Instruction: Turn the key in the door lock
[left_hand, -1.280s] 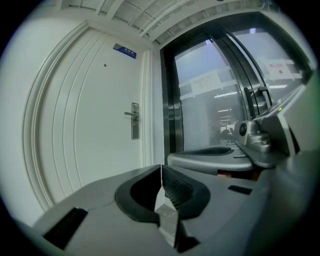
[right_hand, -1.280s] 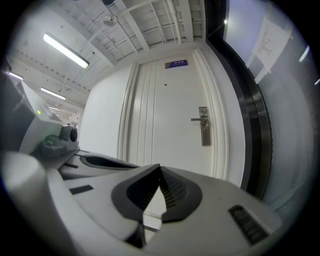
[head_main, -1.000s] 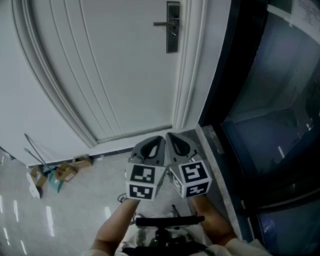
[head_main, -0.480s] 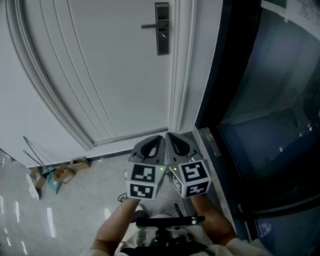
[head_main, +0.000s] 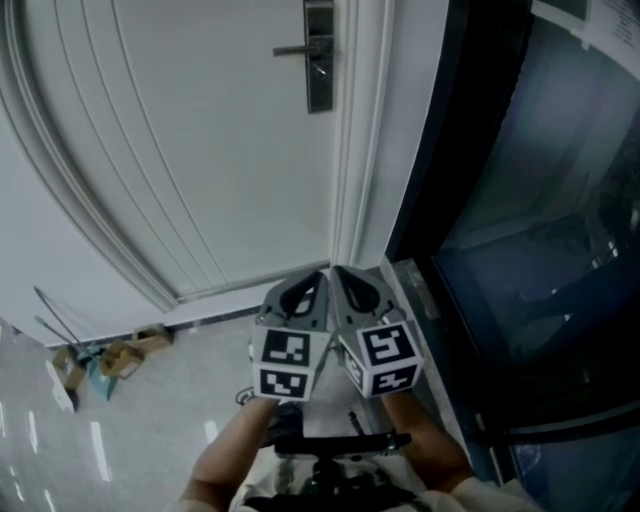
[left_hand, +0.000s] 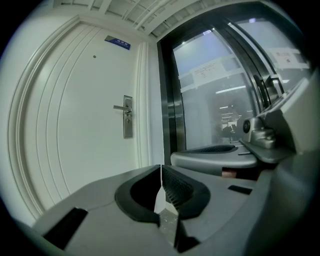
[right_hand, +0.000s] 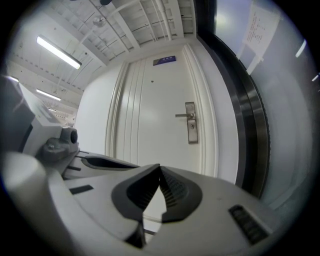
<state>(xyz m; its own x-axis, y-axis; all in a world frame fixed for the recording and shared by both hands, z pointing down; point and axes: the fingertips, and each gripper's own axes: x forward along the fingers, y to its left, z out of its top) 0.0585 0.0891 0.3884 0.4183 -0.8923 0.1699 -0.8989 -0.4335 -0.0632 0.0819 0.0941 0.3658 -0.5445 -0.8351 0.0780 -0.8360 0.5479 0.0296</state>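
Jaws pressed together and empty on both the left gripper (left_hand: 160, 169) and the right gripper (right_hand: 160, 169), which are held side by side, well short of the door lock (head_main: 319, 72) and pointed toward it. Over the past second the white door (head_main: 200, 150) has drawn nearer in the head view, with the lock sliding toward the top edge (any key in it is too small to make out). The approach looks under way; no turning can begin yet.
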